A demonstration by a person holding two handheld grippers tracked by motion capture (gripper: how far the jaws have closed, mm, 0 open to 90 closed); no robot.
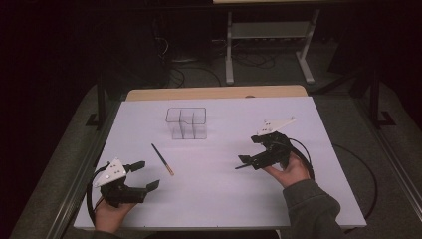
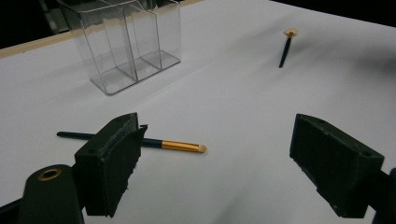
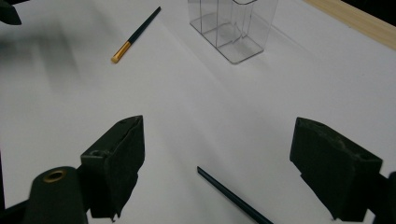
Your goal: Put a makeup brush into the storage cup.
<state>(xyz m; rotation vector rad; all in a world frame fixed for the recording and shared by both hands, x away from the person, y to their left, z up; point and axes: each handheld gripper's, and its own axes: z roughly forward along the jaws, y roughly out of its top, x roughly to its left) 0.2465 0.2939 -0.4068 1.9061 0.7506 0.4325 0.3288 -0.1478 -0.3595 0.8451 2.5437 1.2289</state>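
Black jaws, grey triangular plates, black cables, grey-green sleeve (image 1: 312,206)

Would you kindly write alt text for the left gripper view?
The left gripper, its black jaws open, hovers over a white table near a dark-handled, gold-ferruled makeup brush. Beyond stand a clear plastic three-compartment organiser and a second dark brush.

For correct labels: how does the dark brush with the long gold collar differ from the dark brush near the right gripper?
The dark brush with the long gold collar ends in a small rounded tip; the dark brush near the right gripper ends in a flat, fan-like tip. The first lies by the left gripper; the second, between the right gripper's open fingers. Both handles are dark.
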